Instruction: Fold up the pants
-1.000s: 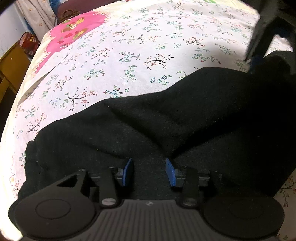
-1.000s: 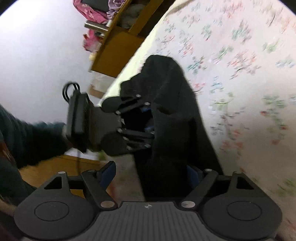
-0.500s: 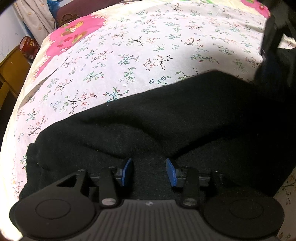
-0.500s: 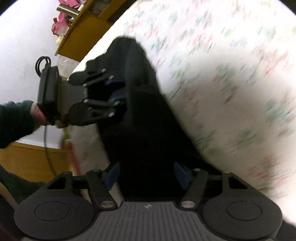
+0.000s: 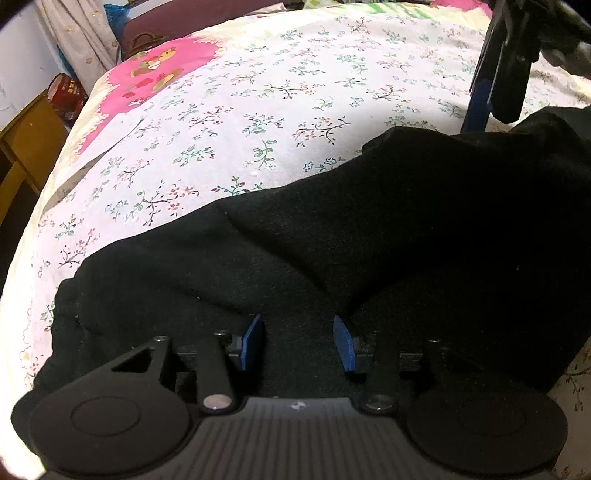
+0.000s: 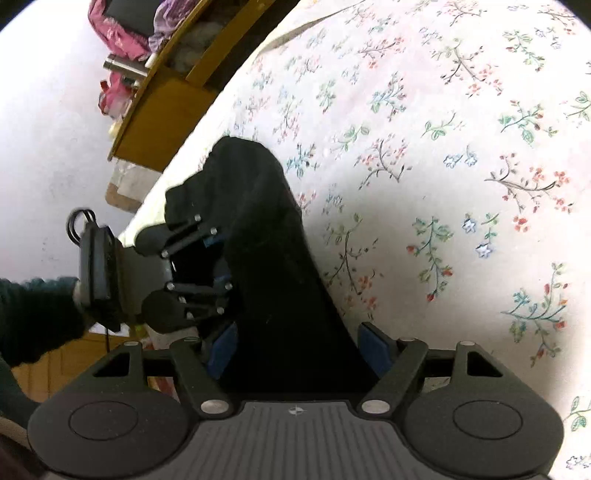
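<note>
Now the black pants lie along the bed's near edge; left tongs and right tongs both gape around cloth, unclamped, seemingly laying the fold flat.

From my left wrist feed, a bed covered in a white cotton sheet printed with small floral sprigs fills most of the view. At eleven o'clock the sheet carries a bright pink patch with a cartoon bear print. Past the bed's edge at ten o'clock I see a yellow-brown wooden cabinet with a red box just beyond it, and a pale patterned curtain hanging near eleven. My right wrist feed shows a plain white wall at nine to eleven o'clock and a yellow wooden shelf unit holding pink fabric at eleven. Lighting is soft and even.
</note>
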`<state>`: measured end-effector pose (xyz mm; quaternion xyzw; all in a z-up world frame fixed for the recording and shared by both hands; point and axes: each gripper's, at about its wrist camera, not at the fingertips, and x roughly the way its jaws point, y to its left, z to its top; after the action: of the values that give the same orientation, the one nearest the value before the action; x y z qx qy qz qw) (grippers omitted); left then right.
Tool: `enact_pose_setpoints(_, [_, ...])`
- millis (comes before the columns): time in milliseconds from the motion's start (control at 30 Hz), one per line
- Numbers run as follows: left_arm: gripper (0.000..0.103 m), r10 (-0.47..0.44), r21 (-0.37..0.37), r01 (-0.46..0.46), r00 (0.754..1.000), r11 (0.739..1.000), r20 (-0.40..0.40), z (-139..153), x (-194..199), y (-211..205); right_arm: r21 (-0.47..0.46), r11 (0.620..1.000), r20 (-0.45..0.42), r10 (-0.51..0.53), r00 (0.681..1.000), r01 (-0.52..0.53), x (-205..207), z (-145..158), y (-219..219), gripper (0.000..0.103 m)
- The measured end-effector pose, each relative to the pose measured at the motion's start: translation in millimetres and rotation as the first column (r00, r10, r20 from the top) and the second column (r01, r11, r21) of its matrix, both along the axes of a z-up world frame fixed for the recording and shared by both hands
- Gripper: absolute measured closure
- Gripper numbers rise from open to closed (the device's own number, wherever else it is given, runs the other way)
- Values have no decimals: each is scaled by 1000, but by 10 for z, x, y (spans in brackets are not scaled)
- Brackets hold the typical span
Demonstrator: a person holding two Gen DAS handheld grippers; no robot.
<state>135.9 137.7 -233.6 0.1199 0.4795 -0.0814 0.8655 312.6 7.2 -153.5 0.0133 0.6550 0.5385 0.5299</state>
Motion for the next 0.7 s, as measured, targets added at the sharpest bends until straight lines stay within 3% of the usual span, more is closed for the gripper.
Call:
enact_pose_setpoints(67, [50, -3, -3, 3, 1000, 1000, 0, 4, -2, 13, 1, 1000, -82, 17, 997, -17, -6, -145, 108, 41])
enact_pose_setpoints(133, [50, -5, -5, 5, 1000, 1000, -1, 12, 0, 24, -7, 995, -184, 96, 978, -99, -151, -346, 295, 35])
enact_pose_setpoints(233, [50, 0, -6, 0, 1000, 1000, 10, 6, -25, 26, 37, 982, -140, 189, 972, -186, -415, -371, 506, 27])
enact_pose_setpoints(367, [50, 3, -13, -3, 1000, 1000, 13, 12, -20, 49, 153, 984, -200, 118, 973, -88, -366, -226, 476, 27])
enact_pose_setpoints(533, [49, -17, 6, 17, 1000, 1000, -6, 18, 19, 29, 82, 997, -254, 37, 967, -16, -346, -613, 564, 30])
enact_pose_setpoints(633, [49, -18, 6, 18, 1000, 1000, 3, 9, 7, 23, 89, 988, -119, 138, 983, -127, -464, -428, 619, 30])
enact_pose_setpoints(700, [49, -10, 3, 10, 1000, 1000, 5, 5, 2, 23, 106, 994, -163, 58, 985, -41, -487, -411, 579, 28])
